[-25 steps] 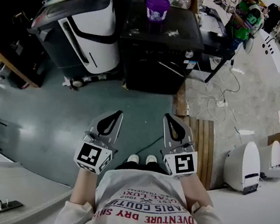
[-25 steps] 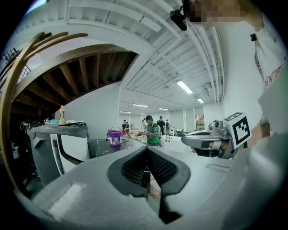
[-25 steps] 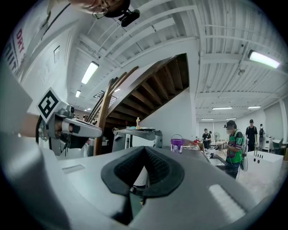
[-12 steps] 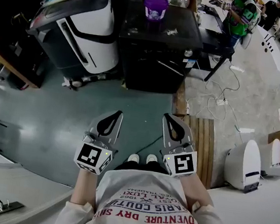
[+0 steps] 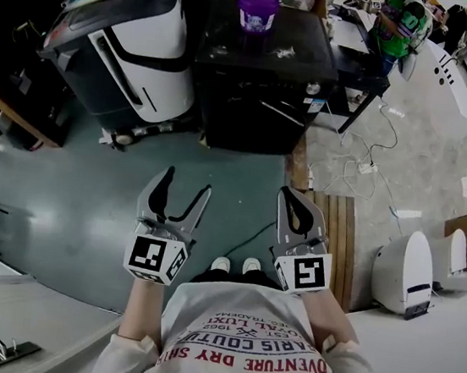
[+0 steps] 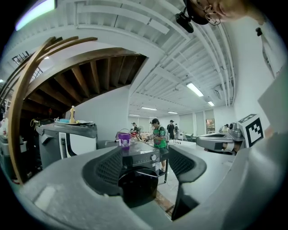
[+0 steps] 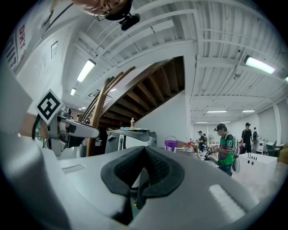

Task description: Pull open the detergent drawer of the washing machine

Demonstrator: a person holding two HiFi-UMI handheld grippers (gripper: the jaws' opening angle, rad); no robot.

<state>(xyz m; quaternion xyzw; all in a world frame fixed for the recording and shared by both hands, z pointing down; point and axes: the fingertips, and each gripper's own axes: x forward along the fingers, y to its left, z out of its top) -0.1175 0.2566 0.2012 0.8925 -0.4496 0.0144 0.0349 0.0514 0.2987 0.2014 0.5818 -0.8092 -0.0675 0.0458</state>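
Note:
A black front-loading washing machine (image 5: 261,74) stands ahead across the green floor, with a purple bucket (image 5: 258,10) on its top. Its control strip with a silver knob (image 5: 314,90) faces me; I cannot make out the detergent drawer's outline, and the front looks flush. My left gripper (image 5: 184,185) is held level, well short of the machine. Its jaws are opening, with nothing between them. In the left gripper view the washing machine (image 6: 139,177) shows through the gap between the fingers (image 6: 108,166). My right gripper (image 5: 292,196) hangs beside it, shut and empty (image 7: 145,155).
A white-and-black appliance (image 5: 140,50) stands left of the washer. Wooden planks (image 5: 338,238) lie on the floor at the right, with loose cables (image 5: 372,170) and a white machine (image 5: 405,276) beyond. People (image 5: 400,24) stand at a table behind the washer.
The left gripper's jaws have sprung from shut to wide open, and it has edged forward toward the washer. The right gripper has stayed put and shut.

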